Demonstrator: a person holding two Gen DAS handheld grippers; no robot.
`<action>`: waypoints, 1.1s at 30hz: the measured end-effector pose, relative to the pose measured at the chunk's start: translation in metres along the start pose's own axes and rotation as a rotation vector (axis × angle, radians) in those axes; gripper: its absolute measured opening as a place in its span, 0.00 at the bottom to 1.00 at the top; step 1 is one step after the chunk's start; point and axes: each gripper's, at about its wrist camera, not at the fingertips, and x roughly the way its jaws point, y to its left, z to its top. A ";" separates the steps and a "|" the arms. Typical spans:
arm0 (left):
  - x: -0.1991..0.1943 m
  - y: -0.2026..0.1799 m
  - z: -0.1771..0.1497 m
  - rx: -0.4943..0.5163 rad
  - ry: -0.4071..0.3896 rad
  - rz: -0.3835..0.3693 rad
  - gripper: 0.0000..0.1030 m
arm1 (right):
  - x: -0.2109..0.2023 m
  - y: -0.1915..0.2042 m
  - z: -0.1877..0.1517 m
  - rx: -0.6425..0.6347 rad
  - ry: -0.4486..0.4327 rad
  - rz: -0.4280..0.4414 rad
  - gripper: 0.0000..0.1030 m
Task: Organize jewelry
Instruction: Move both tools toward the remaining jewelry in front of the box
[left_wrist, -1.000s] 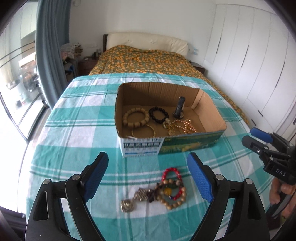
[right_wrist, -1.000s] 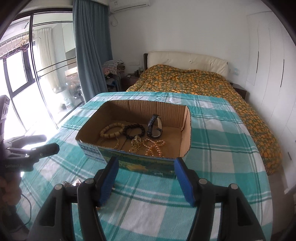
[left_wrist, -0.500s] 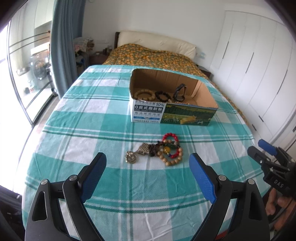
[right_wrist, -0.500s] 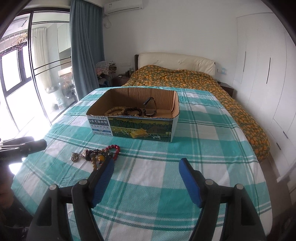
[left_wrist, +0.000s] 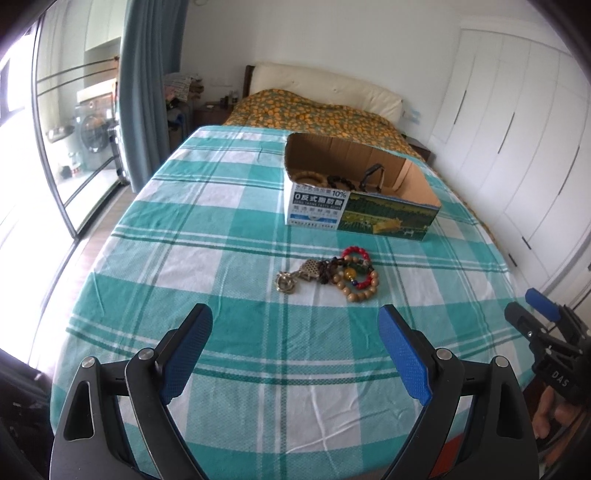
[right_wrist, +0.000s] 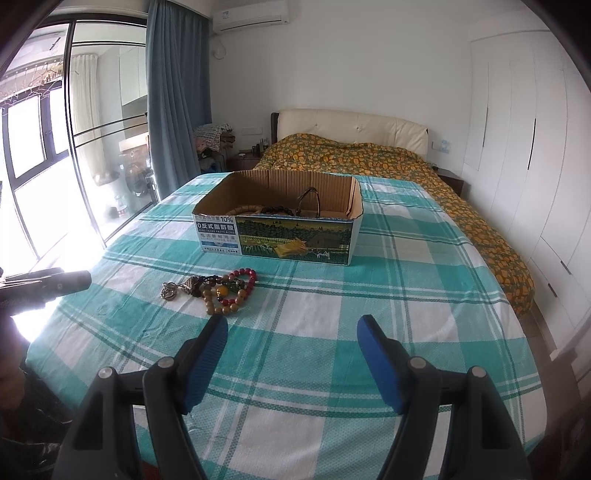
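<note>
A heap of jewelry (left_wrist: 332, 275) lies on the checked cloth: red and wooden bead bracelets, dark beads and a metal pendant. It also shows in the right wrist view (right_wrist: 218, 290). Behind it stands an open cardboard box (left_wrist: 354, 210) holding bead bracelets and a dark watch; it also shows in the right wrist view (right_wrist: 280, 232). My left gripper (left_wrist: 295, 345) is open and empty, well short of the heap. My right gripper (right_wrist: 291, 345) is open and empty, to the right of the heap and nearer to me.
The table wears a teal and white checked cloth (left_wrist: 229, 236). A bed with an orange patterned cover (right_wrist: 388, 162) stands behind it. White wardrobe doors (left_wrist: 517, 129) line the right. A glass door and blue curtain (right_wrist: 173, 92) are at the left.
Both grippers have pulled back and away from the box. The heap and the box now sit farther off. Both stayed open and empty.
</note>
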 end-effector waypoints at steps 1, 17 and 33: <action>-0.001 0.001 -0.002 -0.002 -0.001 0.001 0.89 | -0.002 0.001 -0.001 -0.002 -0.004 0.001 0.72; -0.011 0.004 -0.007 0.002 -0.015 0.005 0.89 | -0.022 0.003 -0.005 0.003 -0.055 -0.003 0.72; -0.006 0.007 -0.009 -0.003 0.007 0.024 0.90 | -0.014 0.005 -0.012 0.012 -0.024 0.013 0.72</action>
